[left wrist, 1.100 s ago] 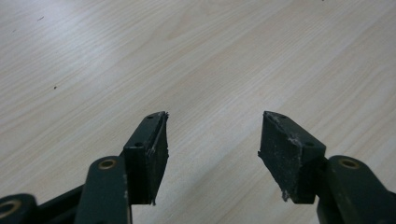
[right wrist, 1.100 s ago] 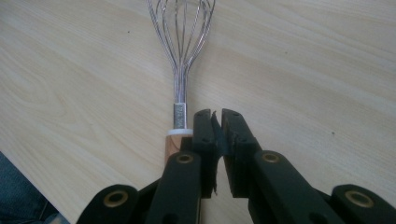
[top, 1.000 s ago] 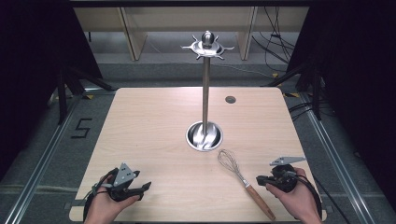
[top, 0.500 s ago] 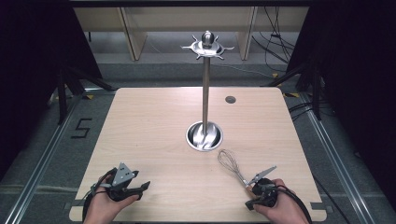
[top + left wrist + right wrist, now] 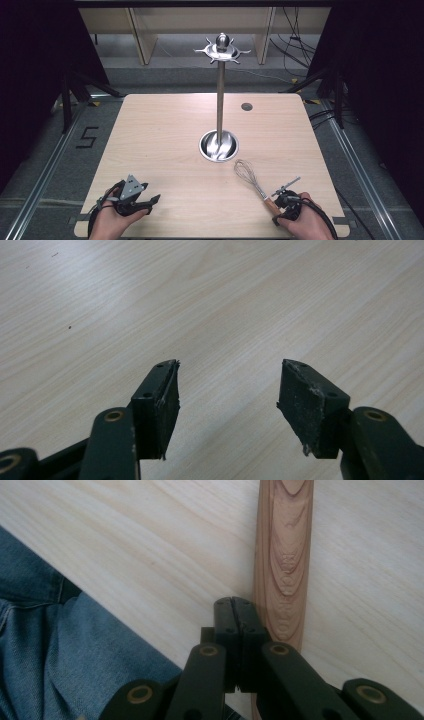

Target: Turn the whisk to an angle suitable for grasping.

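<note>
Beside the whisk handle (image 5: 283, 560) — right gripper (image 5: 234, 602), fingers together.

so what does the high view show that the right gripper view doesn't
High view: the tall metal stand rising from its round base, the whisk's wire head, and the left claw at the near left edge. Right gripper view: the grain and faint lettering on the whisk's wooden handle, blue denim below the table edge, and the right claw shut, just beside the handle. Both: the handle, the right claw and the wooden table.

Grey floor (image 5: 50, 150), wooden shelving (image 5: 145, 35), dark surroundings
</note>
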`<state>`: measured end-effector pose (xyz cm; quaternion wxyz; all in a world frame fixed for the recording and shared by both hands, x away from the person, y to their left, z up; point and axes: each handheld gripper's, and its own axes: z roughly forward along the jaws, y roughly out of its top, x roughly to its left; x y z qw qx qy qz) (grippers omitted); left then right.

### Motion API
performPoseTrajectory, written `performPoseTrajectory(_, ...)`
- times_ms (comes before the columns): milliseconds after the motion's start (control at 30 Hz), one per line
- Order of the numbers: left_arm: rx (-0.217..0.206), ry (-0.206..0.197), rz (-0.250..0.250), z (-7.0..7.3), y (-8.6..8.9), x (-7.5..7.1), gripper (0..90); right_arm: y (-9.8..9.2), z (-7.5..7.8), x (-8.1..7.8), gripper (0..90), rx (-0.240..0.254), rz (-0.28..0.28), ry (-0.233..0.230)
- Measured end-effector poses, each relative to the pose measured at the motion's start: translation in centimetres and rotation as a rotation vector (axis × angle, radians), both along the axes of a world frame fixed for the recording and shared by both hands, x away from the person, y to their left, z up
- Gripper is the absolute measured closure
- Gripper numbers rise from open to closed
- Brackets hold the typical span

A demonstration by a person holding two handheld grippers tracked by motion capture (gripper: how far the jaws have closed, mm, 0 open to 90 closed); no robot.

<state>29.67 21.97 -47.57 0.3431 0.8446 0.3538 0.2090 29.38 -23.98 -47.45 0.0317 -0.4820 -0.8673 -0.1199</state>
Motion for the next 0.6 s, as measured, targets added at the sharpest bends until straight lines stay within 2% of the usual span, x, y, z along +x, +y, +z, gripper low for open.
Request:
performPoseTrajectory(33, 0.002, 0.000, -0.002, 0.0, -0.1, 0.0, 40.1, -0.1, 0.0, 0.0, 90.0, 0.006, -0.006, 0.013)
performPoseTrajectory(67, -0.015, -0.003, 0.007, -0.1, -0.3, 0.0, 40.1, -0.2, 0.0, 0.2, 90.0, -0.012, -0.009, 0.002)
performPoseTrajectory(100, 0.011, -0.016, -0.020, 0.0, -0.2, 0.2, 40.1, -0.4, -0.1, 0.4, 90.0, -0.028, -0.007, -0.015)
performPoseTrajectory(133, 0.018, -0.011, -0.024, 0.1, -0.2, 0.1, 40.1, -0.5, -0.1, 0.5, 90.0, -0.043, -0.037, -0.017)
performPoseTrajectory(167, 0.012, -0.007, -0.018, 0.0, -0.3, 0.0, 40.1, -0.8, 0.0, 0.9, 90.0, -0.072, -0.041, -0.019)
performPoseTrajectory(200, -0.010, 0.001, -0.004, -0.1, -0.5, -0.1, 40.1, -1.2, -0.2, 1.3, 90.0, -0.074, -0.005, -0.055)
performPoseTrajectory(233, -0.003, -0.003, -0.015, -0.1, -0.4, 0.0, 40.1, -1.2, 0.1, 1.5, 90.0, -0.090, -0.075, -0.035)
performPoseTrajectory(300, -0.008, 0.004, -0.010, -0.1, -0.5, -0.1, 40.2, -1.6, 0.1, 2.4, 90.0, -0.126, -0.082, -0.043)
performPoseTrajectory(333, 0.023, -0.013, -0.035, 0.1, -0.3, 0.1, 40.1, -1.9, 0.1, 2.8, 90.0, -0.138, -0.097, -0.055)
performPoseTrajectory(500, 0.019, -0.009, -0.035, 0.1, -0.3, 0.0, 40.1, -2.8, 0.4, 5.3, 90.0, -0.183, -0.153, -0.061)
performPoseTrajectory(533, 0.018, -0.009, -0.034, 0.1, -0.3, 0.0, 40.1, -3.0, 0.5, 5.5, 90.0, -0.191, -0.136, -0.061)
performPoseTrajectory(567, -0.005, 0.010, -0.010, -0.1, -0.5, -0.2, 40.1, -3.1, 0.6, 5.8, 90.0, -0.169, -0.138, -0.043)
performPoseTrajectory(600, -0.011, 0.005, -0.017, -0.1, -0.5, -0.1, 40.1, -3.2, 0.6, 5.8, 90.0, -0.188, -0.117, -0.062)
